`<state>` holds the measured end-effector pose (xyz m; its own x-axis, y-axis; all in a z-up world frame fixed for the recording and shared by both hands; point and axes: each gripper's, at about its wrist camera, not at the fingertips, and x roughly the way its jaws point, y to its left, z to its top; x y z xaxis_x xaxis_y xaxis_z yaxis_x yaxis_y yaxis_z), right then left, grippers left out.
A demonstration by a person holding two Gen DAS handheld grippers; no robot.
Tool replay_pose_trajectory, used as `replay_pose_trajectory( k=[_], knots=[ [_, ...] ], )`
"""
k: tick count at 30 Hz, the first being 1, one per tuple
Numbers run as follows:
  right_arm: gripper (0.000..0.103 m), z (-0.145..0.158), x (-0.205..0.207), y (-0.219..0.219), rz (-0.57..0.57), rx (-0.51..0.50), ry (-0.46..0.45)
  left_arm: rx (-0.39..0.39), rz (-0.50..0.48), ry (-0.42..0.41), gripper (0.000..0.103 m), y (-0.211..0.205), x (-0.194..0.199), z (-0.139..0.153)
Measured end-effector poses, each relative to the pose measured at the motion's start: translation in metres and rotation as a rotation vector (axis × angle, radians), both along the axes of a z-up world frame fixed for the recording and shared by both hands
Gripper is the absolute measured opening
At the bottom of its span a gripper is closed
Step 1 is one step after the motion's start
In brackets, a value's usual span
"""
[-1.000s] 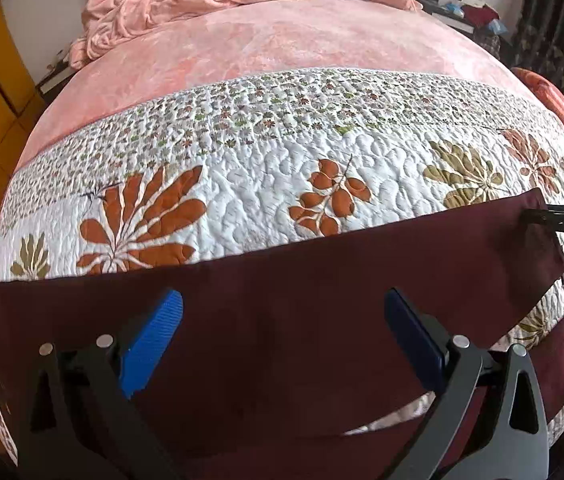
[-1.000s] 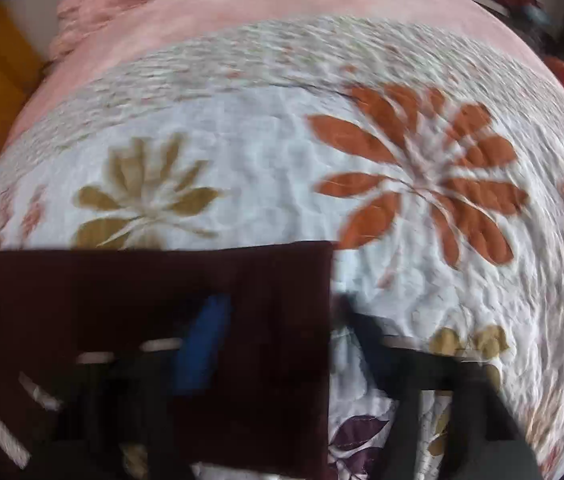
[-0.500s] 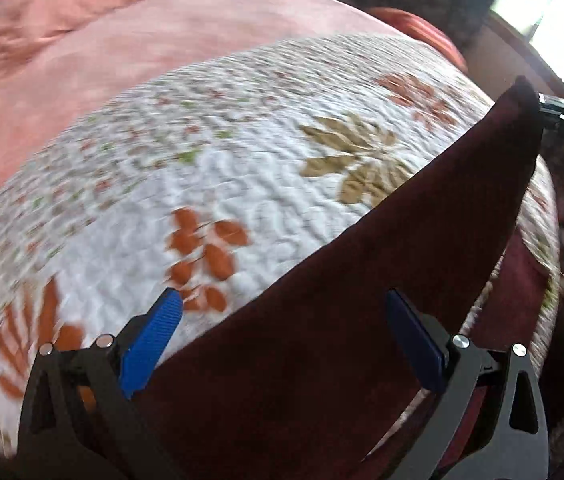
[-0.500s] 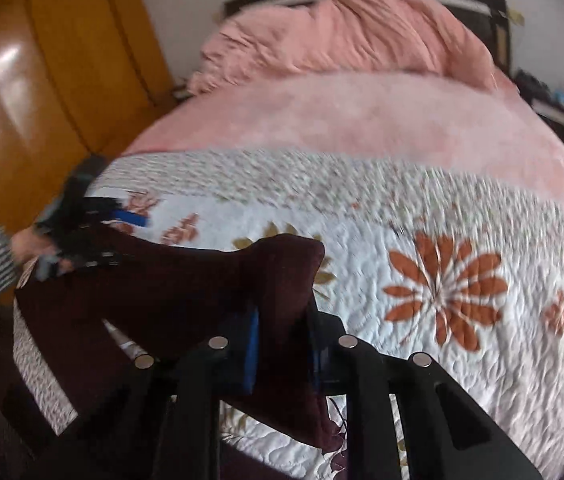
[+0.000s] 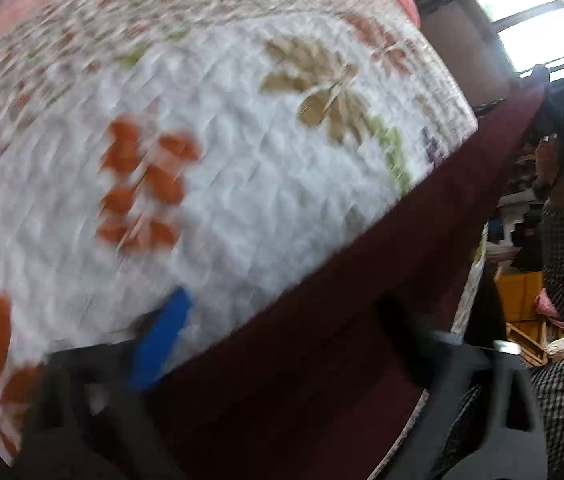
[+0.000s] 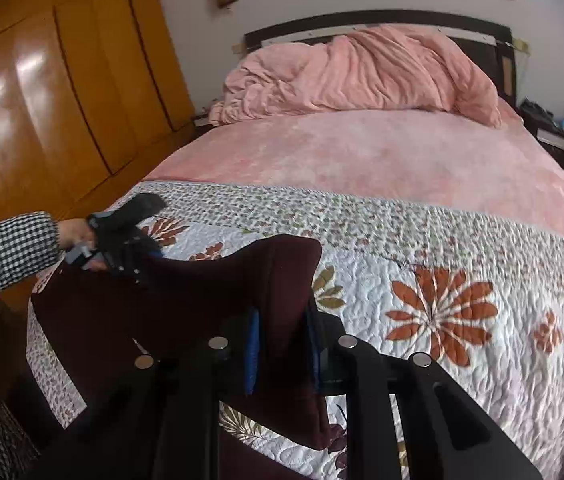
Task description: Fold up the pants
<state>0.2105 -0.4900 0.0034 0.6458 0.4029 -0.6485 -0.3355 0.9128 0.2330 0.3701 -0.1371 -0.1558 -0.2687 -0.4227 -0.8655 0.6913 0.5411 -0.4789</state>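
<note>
The right gripper is clamped on a raised fold of the dark maroon fabric pants, its blue pads nearly together with cloth bunched between them. From there the garment slopes down and away to its left, onto the white floral quilted bedspread, where the left gripper meets the far end.

In the left wrist view the left gripper has pants cloth lying between its jaws, which are closing; blur hides whether the pads press yet, so it probably has no grip so far.

To do this step well, the left should finish its pinch on the edge itself (not a loose mid-panel wrinkle) before either hand pulls. Then both ends want lifting evenly, keeping the span taut so the legs lie flat.
</note>
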Motion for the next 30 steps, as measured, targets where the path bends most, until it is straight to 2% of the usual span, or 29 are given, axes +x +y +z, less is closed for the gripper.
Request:
replay_pose_trajectory(
  k=[1,2,4,8,10,13,15,18,22,26,28,29,30],
  knots=[
    [0.019,-0.006,0.001,-0.001,-0.016,0.0,0.012,0.033,0.015,-0.013,0.031,0.012,-0.004,-0.002],
    [0.019,-0.008,0.002,-0.001,-0.027,0.0,0.02,0.049,0.038,-0.015,0.019,0.021,-0.005,-0.004],
    [0.019,-0.018,0.003,-0.001,-0.053,0.001,0.04,0.034,0.079,-0.048,0.014,0.038,-0.016,0.003],
    [0.019,-0.035,0.002,0.0,-0.113,-0.004,0.065,0.031,0.165,-0.272,0.011,0.052,-0.052,0.041],
    [0.02,-0.043,-0.002,0.001,-0.138,-0.002,0.076,0.08,0.2,-0.434,0.011,0.048,-0.081,0.061],
    [0.02,-0.054,-0.015,0.003,-0.174,-0.014,0.085,0.146,0.213,-0.609,0.011,0.039,-0.131,0.083],
    [0.02,-0.062,-0.03,0.003,-0.188,-0.026,0.097,0.174,0.217,-0.649,0.012,0.042,-0.156,0.088],
    [0.02,-0.078,-0.058,0.005,-0.191,-0.058,0.133,0.209,0.218,-0.707,0.013,0.039,-0.202,0.08],
    [0.022,-0.099,-0.091,0.01,-0.168,-0.096,0.196,0.24,0.215,-0.737,0.013,0.04,-0.245,0.058],
    [0.029,-0.117,-0.12,0.015,-0.165,-0.12,0.263,0.273,0.205,-0.718,0.014,0.039,-0.279,0.029],
    [0.043,-0.122,-0.134,0.02,-0.161,-0.148,0.29,0.295,0.191,-0.715,0.014,0.038,-0.291,0.015],
    [0.053,-0.125,-0.142,0.021,-0.176,-0.167,0.312,0.308,0.182,-0.721,0.014,0.037,-0.297,0.008],
    [0.055,-0.128,-0.147,0.02,-0.185,-0.174,0.326,0.319,0.175,-0.736,0.015,0.036,-0.301,0.003]
  ],
)
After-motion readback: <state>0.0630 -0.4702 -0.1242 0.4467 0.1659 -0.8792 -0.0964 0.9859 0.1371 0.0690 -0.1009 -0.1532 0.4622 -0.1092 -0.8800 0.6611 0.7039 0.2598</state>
